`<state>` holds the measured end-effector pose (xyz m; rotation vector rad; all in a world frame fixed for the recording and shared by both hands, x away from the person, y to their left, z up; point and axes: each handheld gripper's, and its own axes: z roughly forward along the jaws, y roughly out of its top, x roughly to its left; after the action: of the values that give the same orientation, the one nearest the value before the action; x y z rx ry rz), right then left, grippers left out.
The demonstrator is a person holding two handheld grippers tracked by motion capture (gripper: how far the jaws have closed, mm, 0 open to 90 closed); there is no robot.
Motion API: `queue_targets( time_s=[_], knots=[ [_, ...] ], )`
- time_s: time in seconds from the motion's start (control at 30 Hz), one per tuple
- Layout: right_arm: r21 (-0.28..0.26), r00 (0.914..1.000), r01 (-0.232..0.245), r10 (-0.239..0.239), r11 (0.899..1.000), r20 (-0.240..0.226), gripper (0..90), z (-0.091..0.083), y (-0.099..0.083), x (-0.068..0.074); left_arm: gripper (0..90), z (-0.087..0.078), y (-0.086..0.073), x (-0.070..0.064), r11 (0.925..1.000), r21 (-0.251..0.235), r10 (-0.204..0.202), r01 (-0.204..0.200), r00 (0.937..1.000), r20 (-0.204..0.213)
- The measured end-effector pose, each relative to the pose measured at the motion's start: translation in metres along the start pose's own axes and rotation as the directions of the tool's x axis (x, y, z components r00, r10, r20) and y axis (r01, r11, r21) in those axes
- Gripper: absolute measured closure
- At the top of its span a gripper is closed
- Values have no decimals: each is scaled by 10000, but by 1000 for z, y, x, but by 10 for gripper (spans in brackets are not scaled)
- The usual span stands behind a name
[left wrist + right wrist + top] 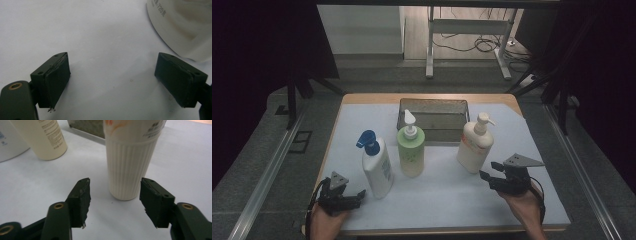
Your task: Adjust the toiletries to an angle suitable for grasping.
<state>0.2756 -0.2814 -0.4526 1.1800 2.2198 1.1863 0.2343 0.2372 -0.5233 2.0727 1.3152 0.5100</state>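
Your right tool (113, 195) stood wide open and empty, lined up on the ribbed pump bottle (475, 145) near the bench's right edge; you needed to close squarely on its lower body.

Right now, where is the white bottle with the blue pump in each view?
High view: white bottle left of centre, at the front.
Left gripper view: its base in the upper right corner.
Right gripper view: it at the upper left edge.
Shared landmark: white table cover.
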Motion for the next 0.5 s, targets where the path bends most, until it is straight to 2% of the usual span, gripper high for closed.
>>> queue_targets(
  time_s=[0.5],
  knots=[
    [-322, 9997, -6, 13, 9995, 243, 308, 0, 28, -7, 130, 0, 0, 0, 10000, 9, -6, 6, 10000, 7]
  ],
)
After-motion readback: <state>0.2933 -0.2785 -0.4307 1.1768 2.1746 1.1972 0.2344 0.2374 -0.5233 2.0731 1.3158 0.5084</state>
